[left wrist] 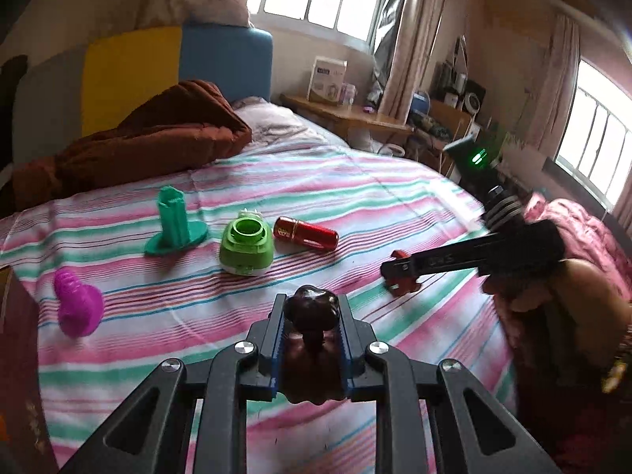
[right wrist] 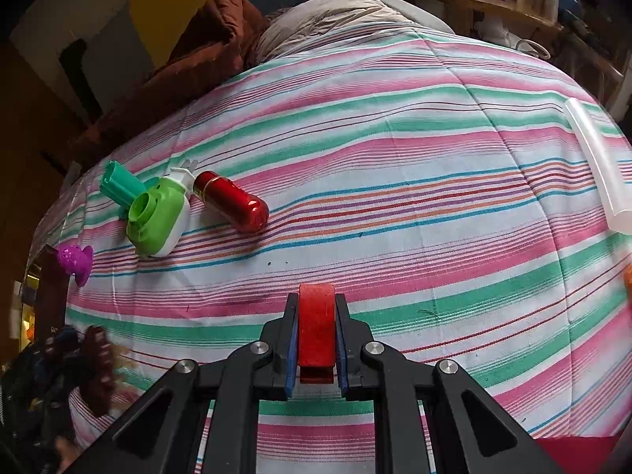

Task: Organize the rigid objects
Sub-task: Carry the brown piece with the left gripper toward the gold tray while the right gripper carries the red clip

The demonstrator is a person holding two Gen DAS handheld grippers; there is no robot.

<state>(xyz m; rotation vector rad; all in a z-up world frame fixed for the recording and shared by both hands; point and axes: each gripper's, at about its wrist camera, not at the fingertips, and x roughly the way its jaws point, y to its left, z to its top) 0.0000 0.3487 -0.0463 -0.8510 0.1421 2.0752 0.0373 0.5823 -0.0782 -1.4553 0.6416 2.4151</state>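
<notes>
Left claw [left wrist: 312, 316] pinches a glossy dark-brown knobbly piece [left wrist: 312, 308]; right claw [right wrist: 316, 316] pinches a red clip [right wrist: 315, 324].

Dark brown knobbly piece [left wrist: 312, 308] and red clip [right wrist: 316, 324] each clamped between fingers above the striped bedspread [right wrist: 395, 158]

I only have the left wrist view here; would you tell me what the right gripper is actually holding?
Observer: The right gripper is shut on a flat red piece, clamped upright between its blue pads.
Operator: Thank you. Is there anything on the bed to the right that I cannot see?
Observer: Yes, a translucent white tube lies near the right edge of the striped bedspread.
Operator: And does the right wrist view show my left gripper's load?
Observer: Only blurred: a dark brown knobbly object at the lower left edge.
</notes>
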